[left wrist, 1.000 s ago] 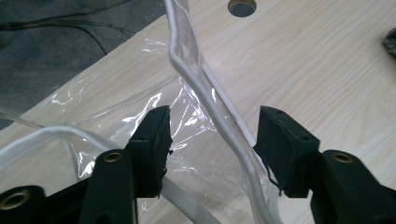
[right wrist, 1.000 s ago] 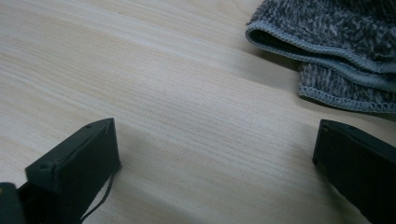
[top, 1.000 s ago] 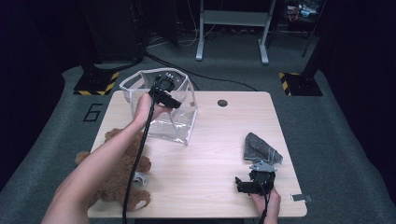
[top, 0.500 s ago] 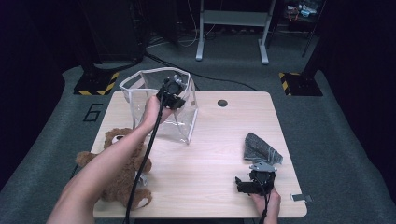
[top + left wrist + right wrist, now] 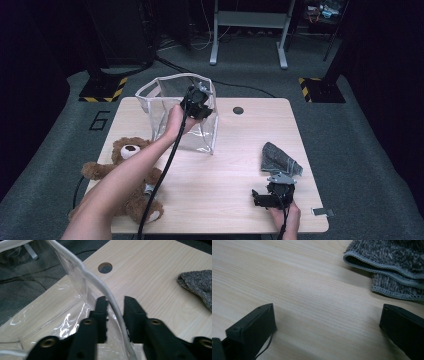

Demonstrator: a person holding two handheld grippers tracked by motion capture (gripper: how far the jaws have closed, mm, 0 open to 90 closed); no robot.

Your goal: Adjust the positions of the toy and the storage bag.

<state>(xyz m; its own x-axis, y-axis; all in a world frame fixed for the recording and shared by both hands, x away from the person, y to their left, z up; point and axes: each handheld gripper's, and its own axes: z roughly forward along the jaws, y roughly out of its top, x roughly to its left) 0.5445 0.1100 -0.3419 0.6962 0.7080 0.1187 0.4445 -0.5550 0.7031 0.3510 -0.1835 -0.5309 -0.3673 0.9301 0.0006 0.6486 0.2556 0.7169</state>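
**Left claw straddling the bag rim, right one parked by the cloth**

So the left claw [image 5: 204, 106] is up at the far-left part of the bench [image 5: 240, 210], right at the near-right top corner of the clear plastic bag [image 5: 172, 107]. In the left gripper view the bag's white rim [image 5: 100, 287] runs down between the two jaws, which sit close on either side of it with a thin gap showing. Can't tell if they're actually pinching it or just around it. The bag stands upright with its mouth open at the top, and its back edge sits about at the bench's far edge.

The right claw [image 5: 263, 196] is down low near the front-right, jaws spread wide and resting on or just above the wood, holding nothing. The grey cloth [image 5: 280, 159] lies just beyond it, folded, not far from the right edge.

The teddy bear [image 5: 125, 175] is sprawled at the front-left, partly under the left forearm and hanging a bit over the left edge.

Open room: the whole middle of the bench between bag, cloth and bear is bare light wood. There's a round cable hole [image 5: 238, 110] near the far edge. Around it all is grey carpet, with a metal stand behind.
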